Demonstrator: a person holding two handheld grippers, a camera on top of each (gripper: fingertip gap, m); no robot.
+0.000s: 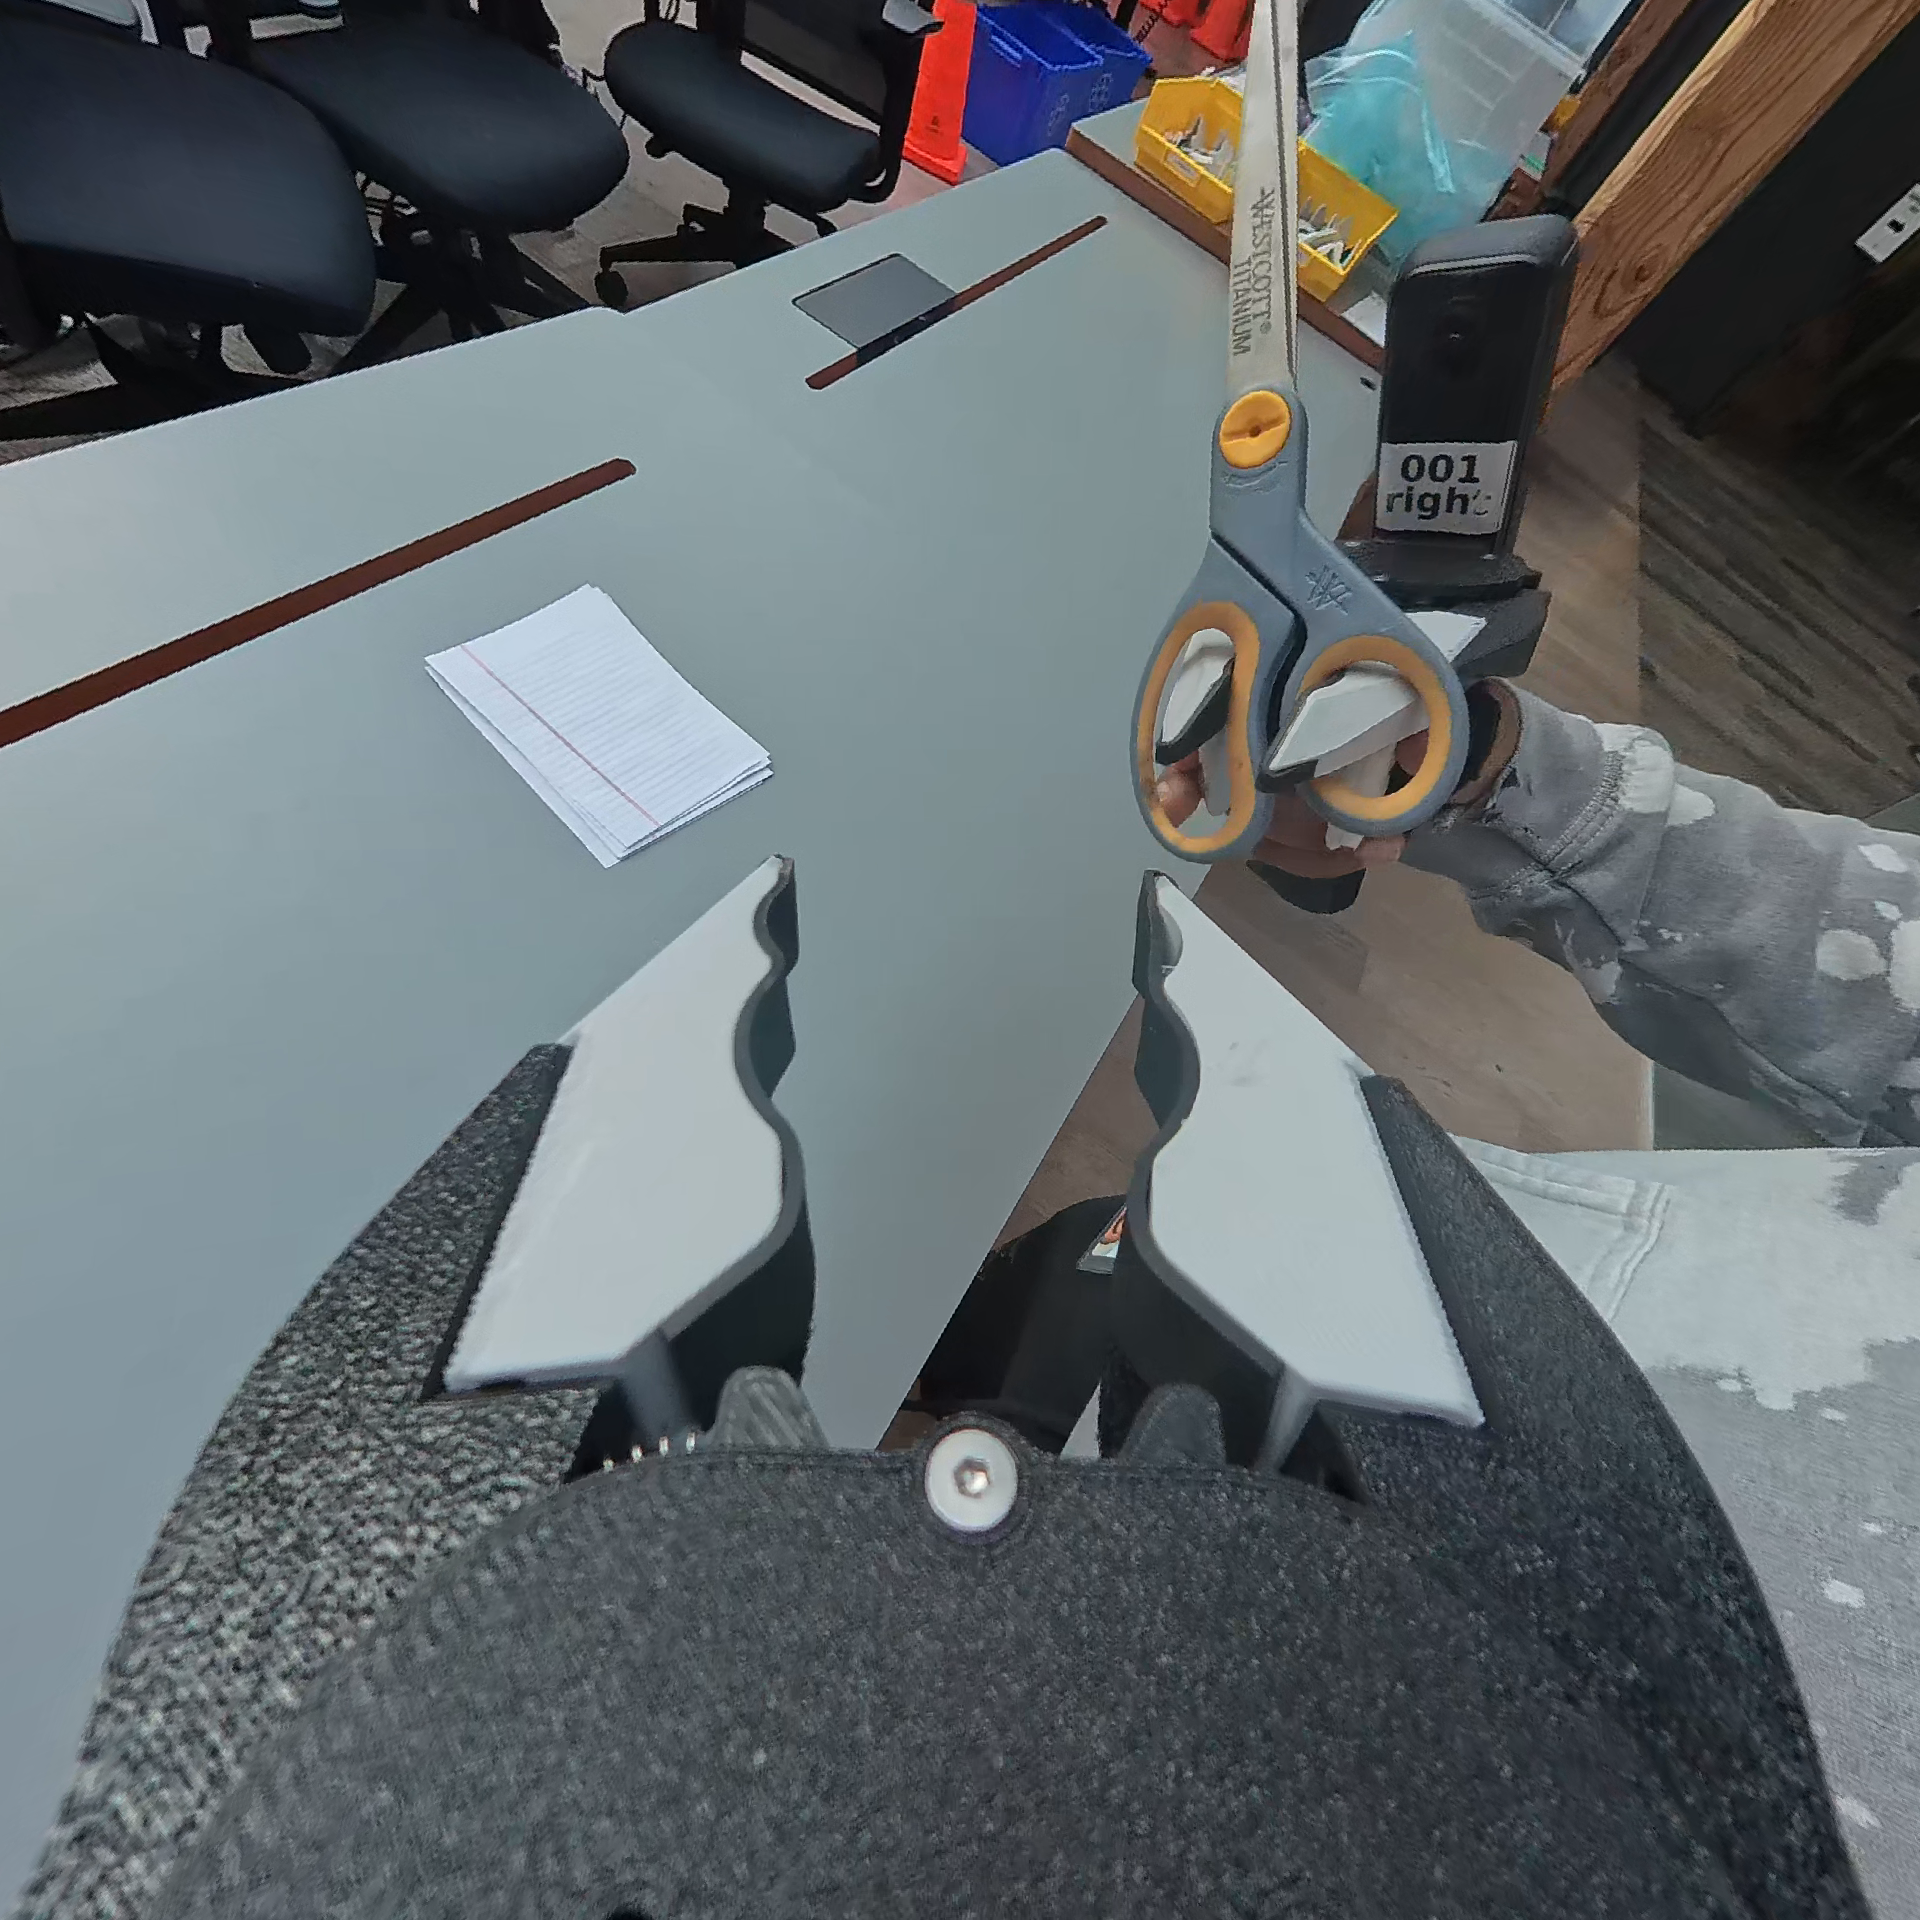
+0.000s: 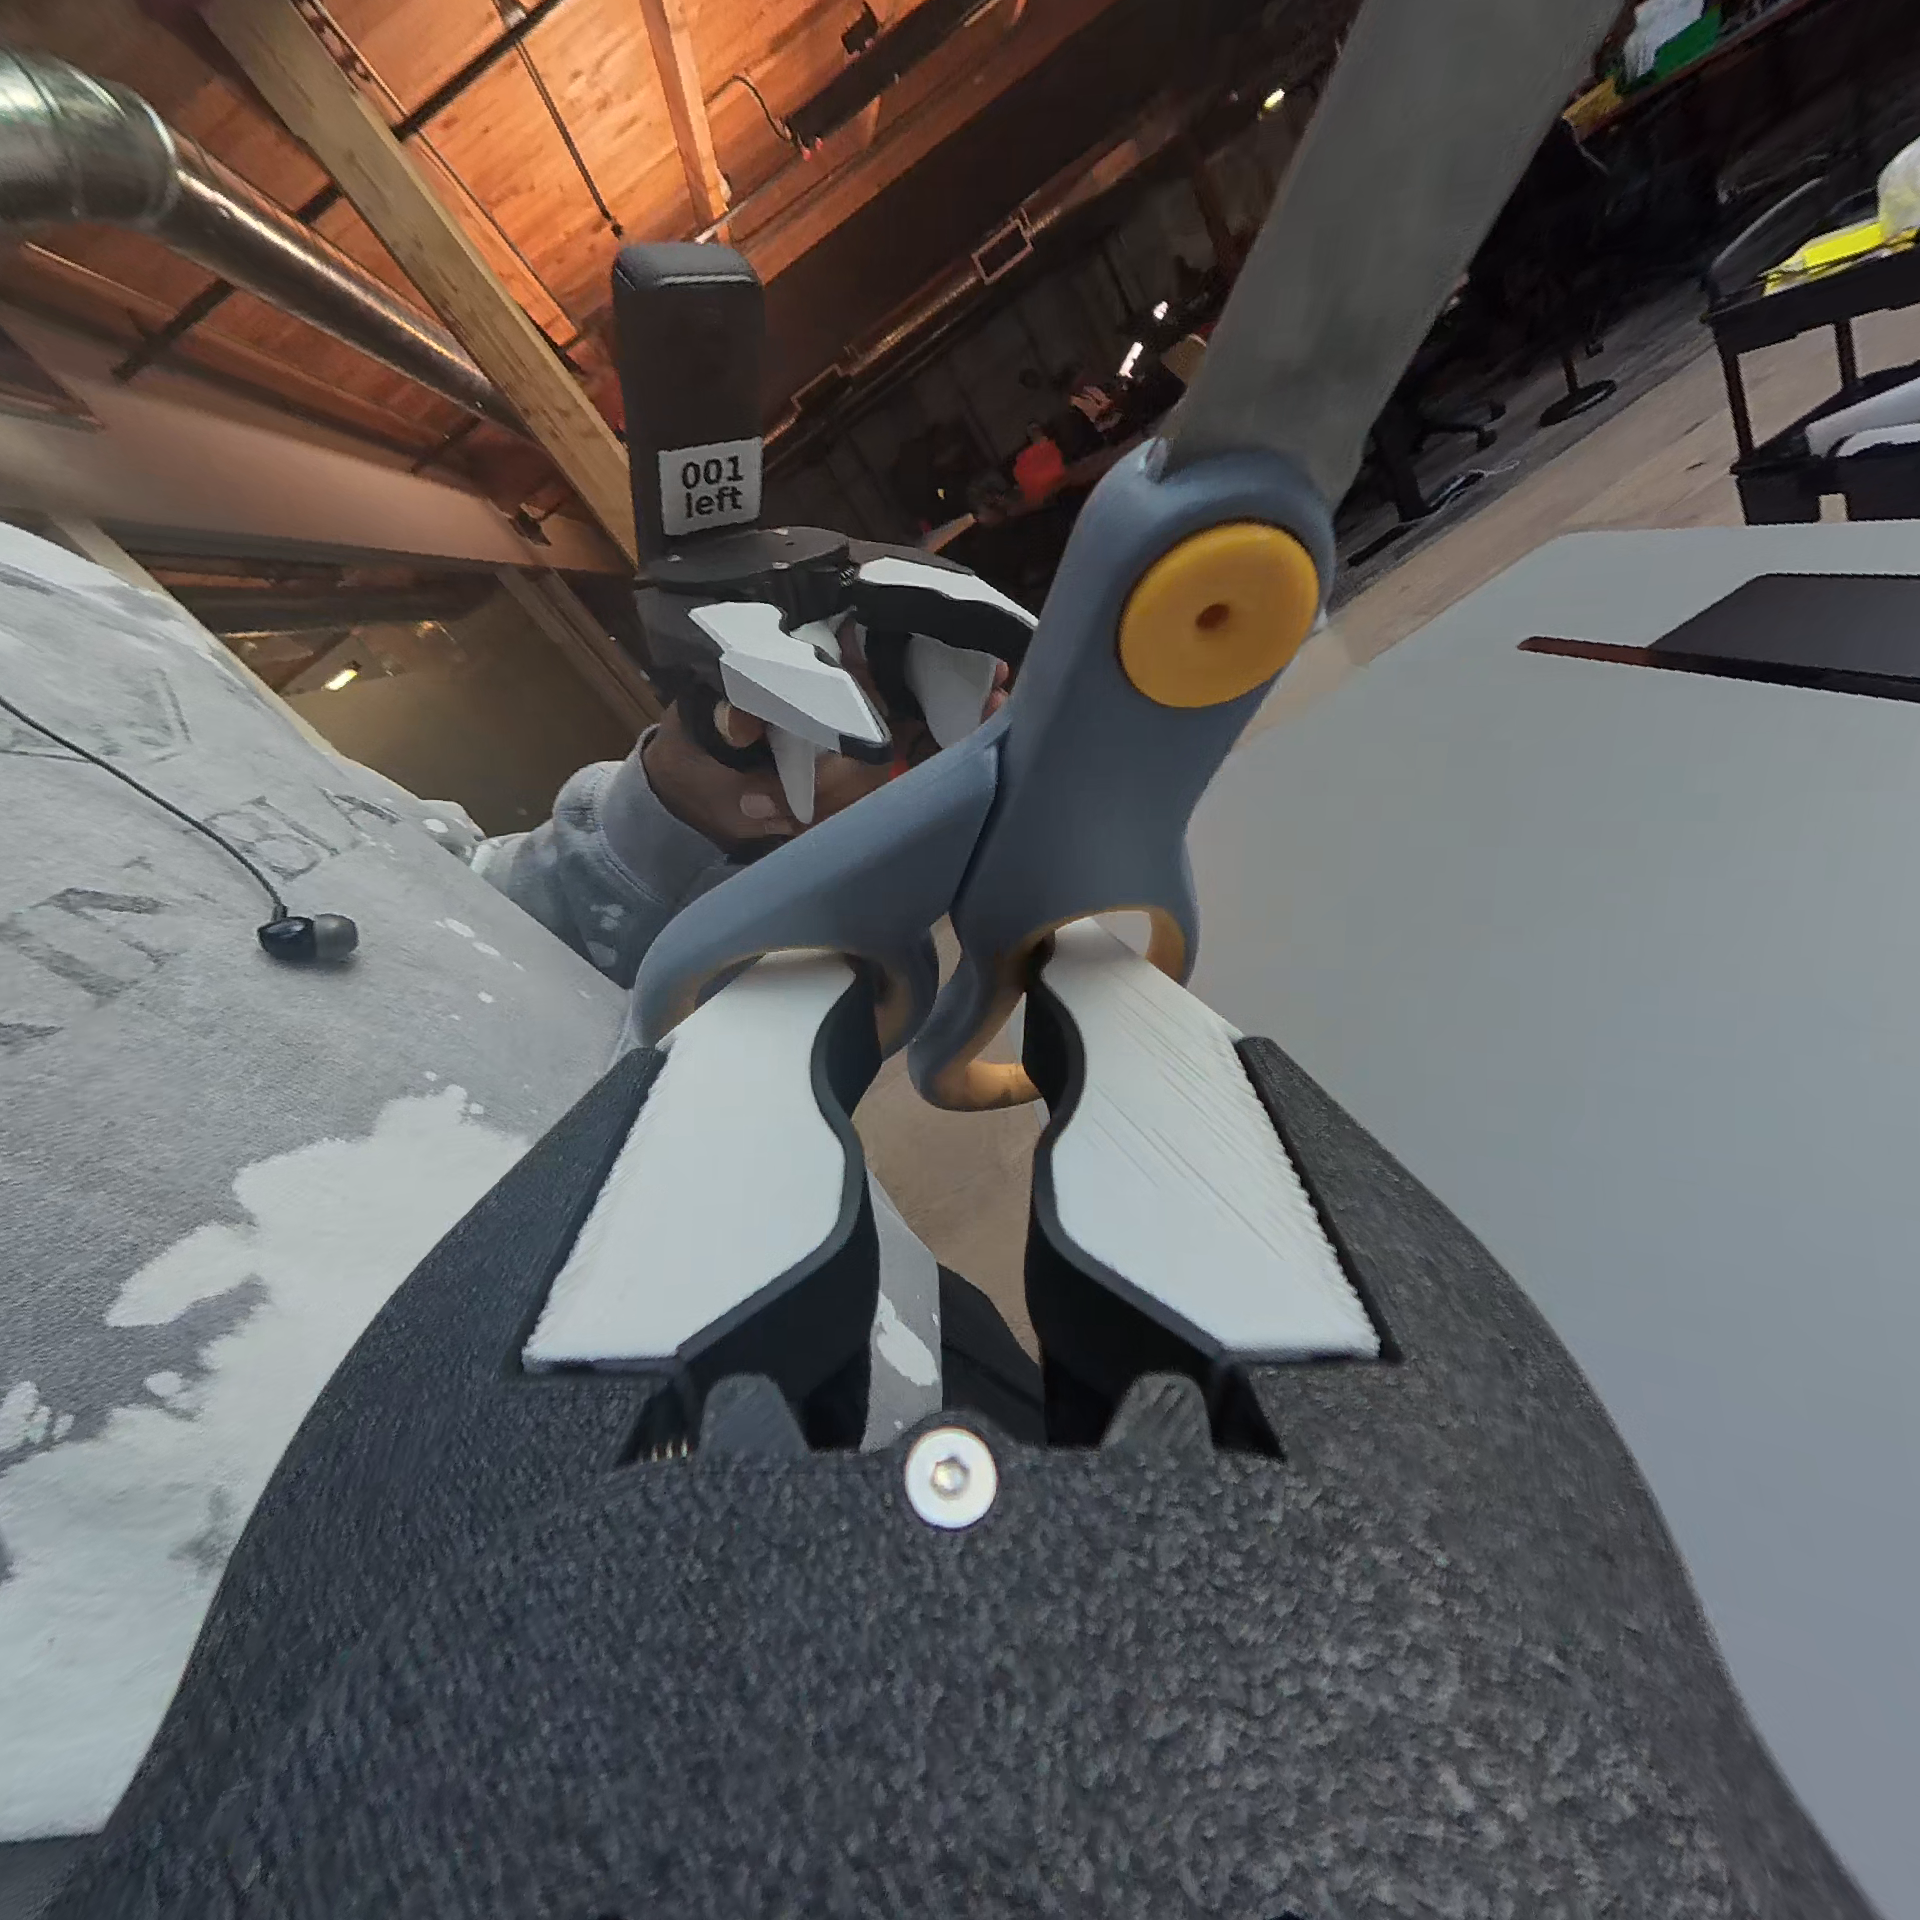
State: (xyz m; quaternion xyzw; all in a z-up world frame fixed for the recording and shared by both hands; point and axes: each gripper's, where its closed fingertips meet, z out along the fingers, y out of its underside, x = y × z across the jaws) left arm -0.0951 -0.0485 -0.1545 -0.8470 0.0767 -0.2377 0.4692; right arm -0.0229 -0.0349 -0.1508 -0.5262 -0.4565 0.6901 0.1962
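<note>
1. The right gripper (image 2: 951, 997) carried a pair of scissors (image 2: 1049, 790) with grey handles, yellow-orange lining in the loops and a yellow pivot cap.
2. Each of its white fingers (image 2: 743, 1164) was threaded through one handle loop, so the fingers sat inside the loops, a modest gap between them, rather than pinching anything between their pads.
3. The scissors were held up in the air, off the table, with the closed blades pointing up and away from the gripper; in the left wrist view the scissors (image 1: 1273, 582) stood near the table's right edge, blades running out of the top of the picture.
4. The left gripper (image 1: 961, 883) was spread wide and held nothing; it hovered above the grey table (image 1: 312, 1039) near its front edge.
5. A small stack of lined index cards (image 1: 597, 722) lay flat on the table, ahead and a little to the left of the left gripper, well apart from the scissors.
6. Dark office chairs (image 1: 436, 135) stood beyond the table's far side, and a yellow bin (image 1: 1262, 182) and a blue bin (image 1: 1039, 78) sat farther back.
7. An earbud on a thin black cord (image 2: 307, 935) rested on the person's grey, bleach-spotted sweatshirt (image 2: 208, 1143).
</note>
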